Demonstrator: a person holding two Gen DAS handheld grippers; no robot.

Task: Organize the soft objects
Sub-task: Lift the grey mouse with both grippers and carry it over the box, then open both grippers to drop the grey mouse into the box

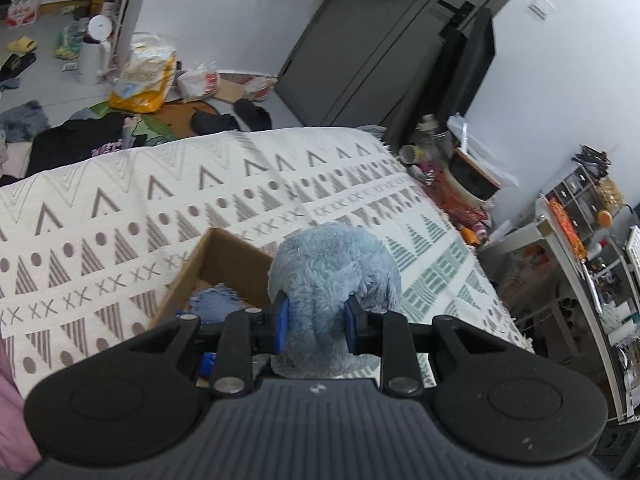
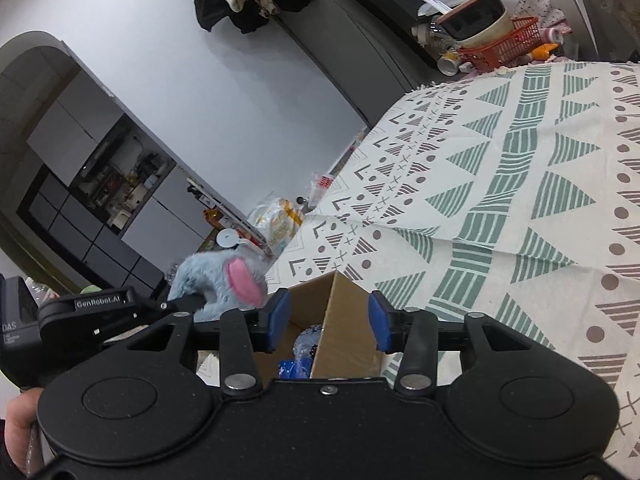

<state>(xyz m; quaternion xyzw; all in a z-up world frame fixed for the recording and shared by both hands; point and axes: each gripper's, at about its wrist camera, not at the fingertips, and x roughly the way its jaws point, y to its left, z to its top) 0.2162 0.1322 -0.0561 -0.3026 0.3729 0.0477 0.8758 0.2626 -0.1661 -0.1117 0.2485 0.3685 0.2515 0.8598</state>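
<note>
Two handheld grippers work over a bed covered by a cream patterned blanket [image 1: 168, 200] with brown and green triangles.

The left gripper [image 1: 315, 322] has its blue-padded jaws closed partway on a fluffy pale-blue plush toy [image 1: 336, 268], squeezing a narrow part of its body. The toy's rounded bulk stands forward of the jaws, lifted clear of the blanket. In the right wrist view the same toy shows a pink ear patch and hangs at the left, held in the air beside the box.

An open cardboard box [image 1: 224, 256] sits on the blanket, just below and to the left of the held toy in the left wrist view. Something blue and soft [image 1: 212, 300] already lies inside. The toy appears to overlap the box's right wall, so the coming move is likely a short shift left and down to bring it over the opening, then a release.

The right gripper [image 2: 329, 322] has its jaws wide apart and holds nothing. It hovers near the box's corner edge [image 2: 336, 280], with the box interior visible between its jaws. The left gripper is the one carrying the toy and is nearest the job.

Open blanket spreads around the box on the far and right sides, giving free room. The bed's far edge borders a cluttered floor.
</note>
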